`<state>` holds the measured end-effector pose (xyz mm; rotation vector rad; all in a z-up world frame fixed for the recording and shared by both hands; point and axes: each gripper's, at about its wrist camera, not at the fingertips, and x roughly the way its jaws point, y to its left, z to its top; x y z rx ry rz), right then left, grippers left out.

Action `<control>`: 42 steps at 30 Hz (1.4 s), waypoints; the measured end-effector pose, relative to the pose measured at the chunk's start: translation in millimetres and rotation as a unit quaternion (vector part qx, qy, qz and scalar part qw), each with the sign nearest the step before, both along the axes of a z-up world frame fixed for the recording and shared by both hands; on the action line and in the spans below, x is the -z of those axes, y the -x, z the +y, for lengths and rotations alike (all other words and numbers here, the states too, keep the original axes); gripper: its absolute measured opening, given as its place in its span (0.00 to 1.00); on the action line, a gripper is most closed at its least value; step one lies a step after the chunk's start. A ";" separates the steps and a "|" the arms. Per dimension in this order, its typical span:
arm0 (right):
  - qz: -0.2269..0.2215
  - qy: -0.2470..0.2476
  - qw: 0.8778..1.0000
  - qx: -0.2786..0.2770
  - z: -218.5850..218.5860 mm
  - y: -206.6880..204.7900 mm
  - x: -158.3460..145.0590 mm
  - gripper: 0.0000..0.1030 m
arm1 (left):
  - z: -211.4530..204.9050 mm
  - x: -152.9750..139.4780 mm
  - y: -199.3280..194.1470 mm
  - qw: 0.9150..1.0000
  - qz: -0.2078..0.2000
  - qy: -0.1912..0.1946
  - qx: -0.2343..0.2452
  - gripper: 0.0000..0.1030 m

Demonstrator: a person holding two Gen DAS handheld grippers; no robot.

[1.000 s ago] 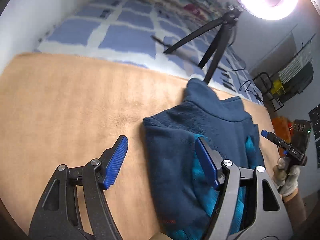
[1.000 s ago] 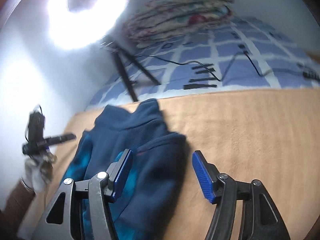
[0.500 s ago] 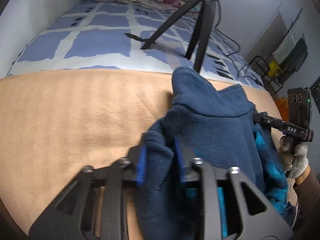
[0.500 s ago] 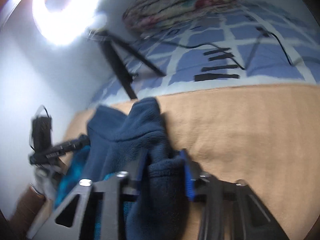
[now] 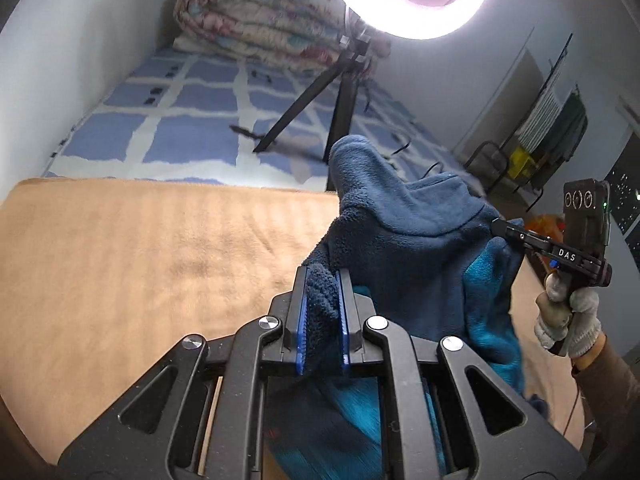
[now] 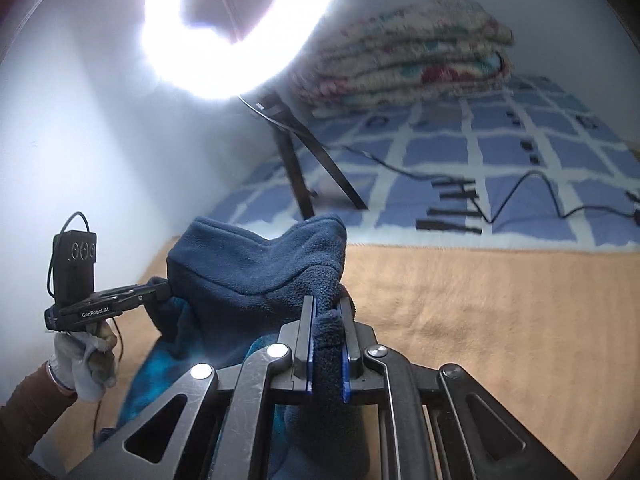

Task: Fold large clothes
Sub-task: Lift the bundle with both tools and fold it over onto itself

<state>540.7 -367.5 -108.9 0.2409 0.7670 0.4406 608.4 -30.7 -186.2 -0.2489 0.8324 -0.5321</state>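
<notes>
My left gripper (image 5: 323, 312) pinches a thick fold of the navy fleece jacket (image 5: 404, 240) between its 2 blue pads (image 5: 302, 320); the jaws have just been closing, and the cloth now fills the narrow gap between them. My right gripper (image 6: 329, 344) clamps a second fold of the same jacket in the same way, its jaws likewise just closed onto the fabric, a tuft of fleece bulging out above the pads (image 6: 346, 364).

The jacket hangs between the 2 grippers, its upper part raised off the tan blanket (image 5: 140, 264) and its collar standing up at the top. The teal lining (image 5: 488, 304) shows where the lower part droops. Whether the hem touches the blanket I cannot tell, since my own grippers hide it.

In the left wrist view my right hand (image 5: 568, 316), in a pale knit glove, grips the handle of the right gripper at the jacket's far edge. In the right wrist view my gloved left hand (image 6: 86, 360) does the same at the opposite edge.

Beyond the blanket lies a blue and white checked bedcover (image 5: 176, 136). A tripod (image 5: 340, 96) stands on it, carrying a lit ring light (image 5: 404, 12). A folded floral quilt (image 5: 260, 28) rests at the wall behind. A black cable (image 6: 520, 196) trails across the bedcover.
</notes>
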 end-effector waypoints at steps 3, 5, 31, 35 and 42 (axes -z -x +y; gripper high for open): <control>-0.017 0.008 1.000 -0.005 3.7 17.8 -20.1 0.07 | 6.5 -18.0 20.4 1.000 -0.012 0.016 -0.002 0.10; -0.028 0.009 1.000 -0.008 6.7 34.2 -33.9 0.07 | 8.2 -30.4 36.6 1.000 -0.020 0.021 0.000 0.10; -0.016 -0.044 0.999 0.019 17.8 305.4 -44.6 0.07 | 19.9 -43.4 308.7 1.000 0.021 0.010 0.014 0.10; -0.004 -0.022 0.999 0.023 25.6 329.3 -26.5 0.07 | 13.7 -25.0 335.6 0.999 0.031 -0.012 0.021 0.10; -0.008 0.027 0.999 0.028 33.1 357.4 -9.5 0.07 | 10.9 -9.9 358.0 0.998 0.032 -0.044 0.025 0.09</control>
